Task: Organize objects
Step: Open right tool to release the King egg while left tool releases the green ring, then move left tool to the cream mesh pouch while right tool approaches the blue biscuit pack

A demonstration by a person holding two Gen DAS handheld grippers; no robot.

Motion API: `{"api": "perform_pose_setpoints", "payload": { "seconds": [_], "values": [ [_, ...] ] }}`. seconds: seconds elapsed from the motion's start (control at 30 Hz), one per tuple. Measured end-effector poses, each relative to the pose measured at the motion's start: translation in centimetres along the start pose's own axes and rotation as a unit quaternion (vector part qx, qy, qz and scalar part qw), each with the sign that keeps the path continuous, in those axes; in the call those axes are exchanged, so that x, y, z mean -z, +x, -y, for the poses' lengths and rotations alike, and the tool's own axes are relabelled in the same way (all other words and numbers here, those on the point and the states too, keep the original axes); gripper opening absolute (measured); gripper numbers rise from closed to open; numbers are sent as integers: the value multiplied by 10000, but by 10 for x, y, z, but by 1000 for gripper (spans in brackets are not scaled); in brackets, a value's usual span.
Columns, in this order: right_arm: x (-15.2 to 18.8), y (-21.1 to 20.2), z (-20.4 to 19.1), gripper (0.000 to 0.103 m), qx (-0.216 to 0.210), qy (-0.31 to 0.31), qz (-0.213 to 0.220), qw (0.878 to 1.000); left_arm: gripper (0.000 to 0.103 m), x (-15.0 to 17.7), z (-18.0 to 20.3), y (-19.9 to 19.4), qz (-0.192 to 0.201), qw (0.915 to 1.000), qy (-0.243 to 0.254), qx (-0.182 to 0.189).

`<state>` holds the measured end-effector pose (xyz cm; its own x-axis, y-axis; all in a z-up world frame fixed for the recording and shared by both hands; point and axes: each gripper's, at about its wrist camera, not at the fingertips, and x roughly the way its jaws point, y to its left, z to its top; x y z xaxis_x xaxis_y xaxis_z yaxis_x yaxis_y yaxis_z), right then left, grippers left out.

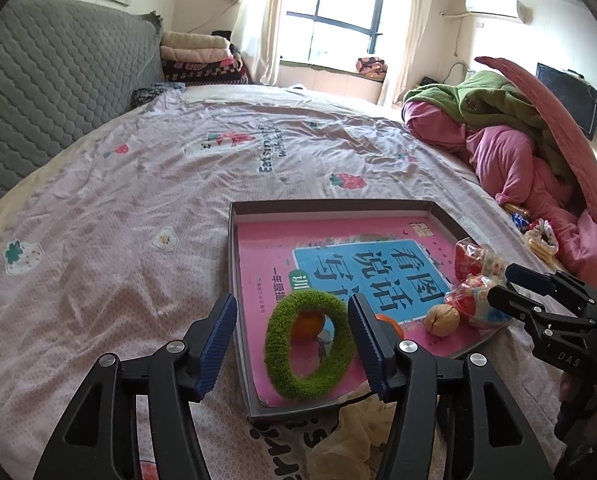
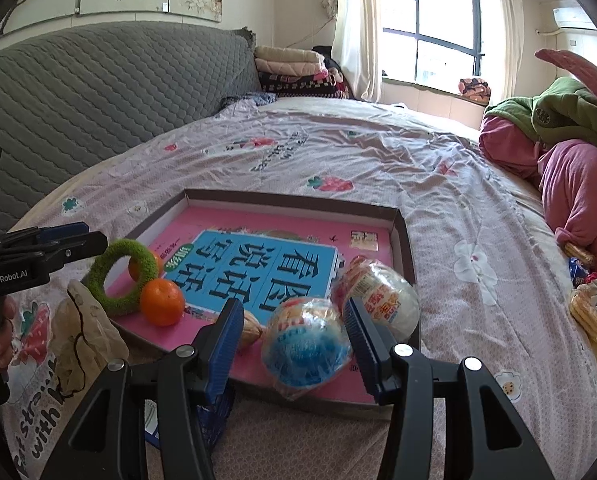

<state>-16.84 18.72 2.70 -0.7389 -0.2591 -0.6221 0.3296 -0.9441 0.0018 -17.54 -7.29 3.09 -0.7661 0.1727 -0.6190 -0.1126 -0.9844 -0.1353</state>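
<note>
Left gripper (image 1: 290,344) jaws wide, green ring (image 1: 308,345) standing loose between them in the tray (image 1: 330,205), pads not touching. Right gripper (image 2: 292,330) jaws half open around a wrapped bun (image 2: 304,350); contact unclear. Orange (image 2: 162,302) left of right jaws.

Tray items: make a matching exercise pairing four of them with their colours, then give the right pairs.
Things:
1. fuzzy ring
2. tangerine
3. book cover
4. walnut

Colours:
A. pink with a blue panel
B. tan
C. green
D. orange

Pairs: 1-C, 2-D, 3-A, 4-B
</note>
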Motion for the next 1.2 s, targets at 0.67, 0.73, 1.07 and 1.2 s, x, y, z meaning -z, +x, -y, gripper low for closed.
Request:
{"api": "perform_pose_setpoints", "payload": {
  "seconds": [0.67, 0.73, 1.07, 1.2],
  "values": [
    [-6, -24, -6, 62, -36, -57, 477, 9988, 62, -8, 7, -38, 395, 9992, 40, -15],
    [-7, -29, -8, 65, -49, -55, 537, 9985, 64, -8, 10, -44, 429, 9991, 45, -8],
    [-6, -44, -15, 68, -204, -9, 691, 9974, 68, -4, 22, -63, 599, 9981, 139, 3],
    [-5, -48, -14, 72, -188, 37, 711, 9973, 71, -1, 23, -68, 607, 9981, 117, 41]
  ]
}}
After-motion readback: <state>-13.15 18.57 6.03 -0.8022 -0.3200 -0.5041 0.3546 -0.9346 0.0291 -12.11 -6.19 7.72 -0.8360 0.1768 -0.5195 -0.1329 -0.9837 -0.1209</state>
